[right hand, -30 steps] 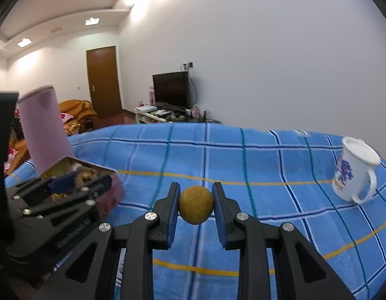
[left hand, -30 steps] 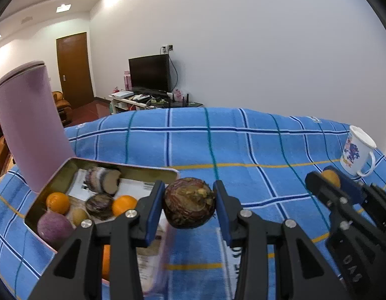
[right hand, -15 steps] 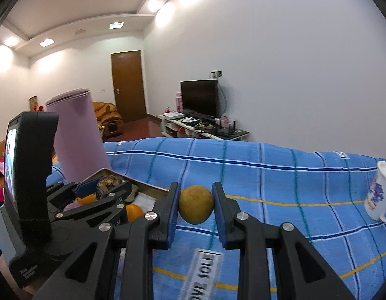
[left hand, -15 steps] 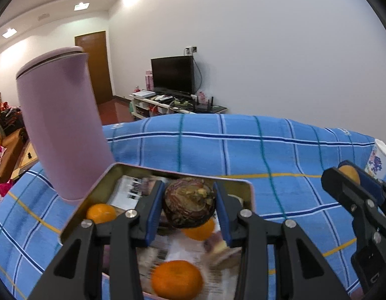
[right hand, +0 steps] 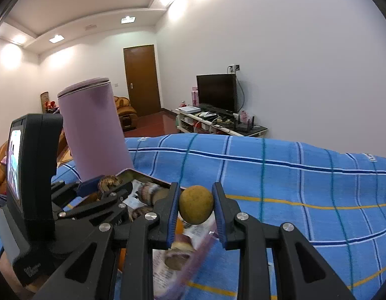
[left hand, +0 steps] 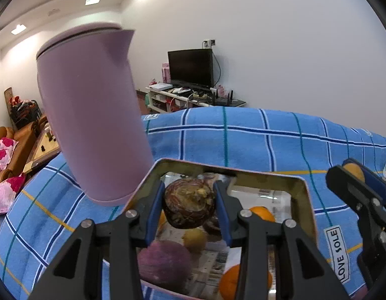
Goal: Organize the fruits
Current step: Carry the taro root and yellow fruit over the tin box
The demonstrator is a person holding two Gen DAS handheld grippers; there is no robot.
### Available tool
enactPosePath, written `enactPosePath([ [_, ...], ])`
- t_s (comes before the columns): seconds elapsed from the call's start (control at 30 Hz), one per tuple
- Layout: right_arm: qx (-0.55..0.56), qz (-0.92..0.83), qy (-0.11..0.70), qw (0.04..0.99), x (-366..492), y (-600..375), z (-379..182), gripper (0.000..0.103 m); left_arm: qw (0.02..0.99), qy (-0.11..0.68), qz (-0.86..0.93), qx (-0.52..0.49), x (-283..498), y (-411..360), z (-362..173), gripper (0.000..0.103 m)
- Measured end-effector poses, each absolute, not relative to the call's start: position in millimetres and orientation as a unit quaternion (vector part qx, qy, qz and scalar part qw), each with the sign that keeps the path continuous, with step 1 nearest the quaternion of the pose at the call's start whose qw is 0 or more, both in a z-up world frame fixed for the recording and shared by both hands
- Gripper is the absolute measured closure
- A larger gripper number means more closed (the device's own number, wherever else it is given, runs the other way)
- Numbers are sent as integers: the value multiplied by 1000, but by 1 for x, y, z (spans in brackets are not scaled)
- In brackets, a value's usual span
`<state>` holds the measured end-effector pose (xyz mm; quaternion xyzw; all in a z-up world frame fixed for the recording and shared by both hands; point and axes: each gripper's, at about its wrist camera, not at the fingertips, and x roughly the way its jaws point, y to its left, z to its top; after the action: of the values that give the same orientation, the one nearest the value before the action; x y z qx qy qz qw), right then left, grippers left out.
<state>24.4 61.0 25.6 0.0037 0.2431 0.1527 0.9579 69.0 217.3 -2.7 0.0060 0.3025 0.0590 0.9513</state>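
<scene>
Left gripper (left hand: 190,208): a dark brown, wrinkled round fruit (left hand: 189,207) is clamped between the blue pads, the jaws being set only as wide as the fruit. The held fruit is suspended over the open metal tin (left hand: 301,187), whose far rim is seen just beyond the fingertips. Beneath and between the fingers, inside the paper-lined tin, a purple fruit (left hand: 162,262), a small yellow fruit (left hand: 195,239) and two oranges (left hand: 263,213) are seen, blurred. Beyond the tin to the left of the fingers, a tall mauve jug (left hand: 92,115) is stood on the blue checked cloth (left hand: 243,145).

Right gripper (right hand: 196,208): a small yellow-brown round fruit (right hand: 196,207) is pinched between the blue pads, the jaws being nearly closed around it. The fruit is held above the near right edge of the tin (right hand: 142,176), the contents of which are seen below and left of the fingers, partly blurred. Further left, the other gripper (right hand: 110,185) is seen with its brown fruit over the tin. The mauve jug (right hand: 92,130) is stood beyond it. A television (right hand: 216,92) on a low stand is seen against the far wall.
</scene>
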Motion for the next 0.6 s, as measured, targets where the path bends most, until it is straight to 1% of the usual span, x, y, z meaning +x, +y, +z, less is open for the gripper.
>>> enactPosePath([
  [0.37,28,166,265,949,50,81,7,75,945,311,100,25,75,234,-8,62],
  [0.6,14,151,271,951,56,77,-1,75,941,319,108,41,79,232,-14,62],
])
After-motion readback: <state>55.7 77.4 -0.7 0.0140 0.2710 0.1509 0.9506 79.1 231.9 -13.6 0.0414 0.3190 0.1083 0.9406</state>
